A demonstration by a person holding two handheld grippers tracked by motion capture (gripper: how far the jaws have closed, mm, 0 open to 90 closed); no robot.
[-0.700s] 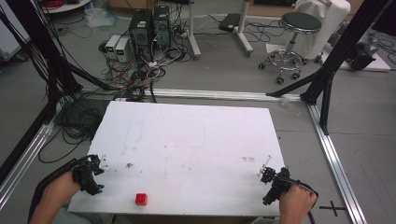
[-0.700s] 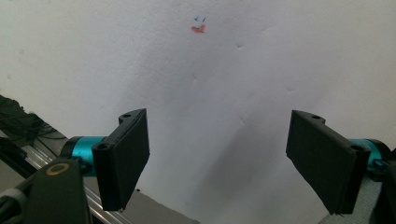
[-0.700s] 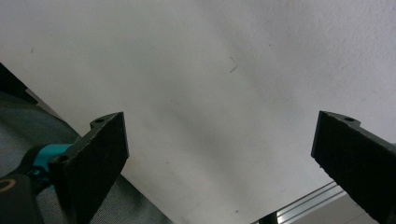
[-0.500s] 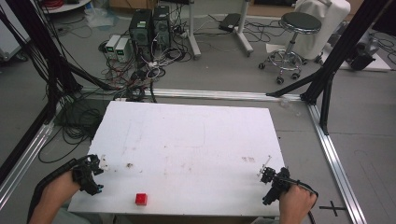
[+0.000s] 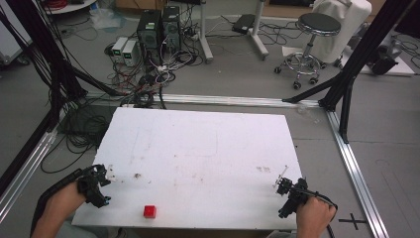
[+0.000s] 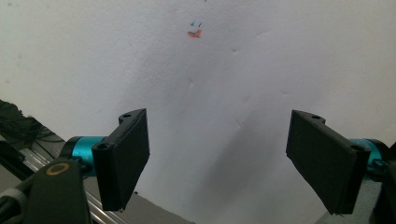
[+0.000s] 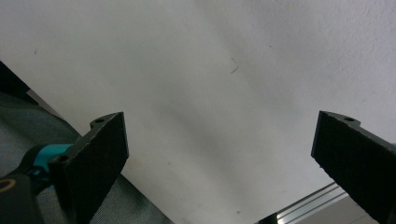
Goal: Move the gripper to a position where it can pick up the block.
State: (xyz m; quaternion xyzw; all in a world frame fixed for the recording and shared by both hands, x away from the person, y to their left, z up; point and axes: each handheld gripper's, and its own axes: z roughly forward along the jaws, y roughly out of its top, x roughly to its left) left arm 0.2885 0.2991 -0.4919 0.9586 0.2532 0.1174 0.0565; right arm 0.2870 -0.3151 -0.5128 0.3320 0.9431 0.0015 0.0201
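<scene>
Looking down, I see a small red cube (image 5: 149,211) near the front edge of the white foam-topped bench (image 5: 208,148), between my spread, empty left tool (image 5: 100,186) and equally spread right tool (image 5: 286,196) at the front corners.

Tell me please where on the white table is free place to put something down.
Nearly the whole white table is bare: from its far edge down to the red cube near the front edge. The front corners are taken, by the left gripper and the right gripper.
</scene>
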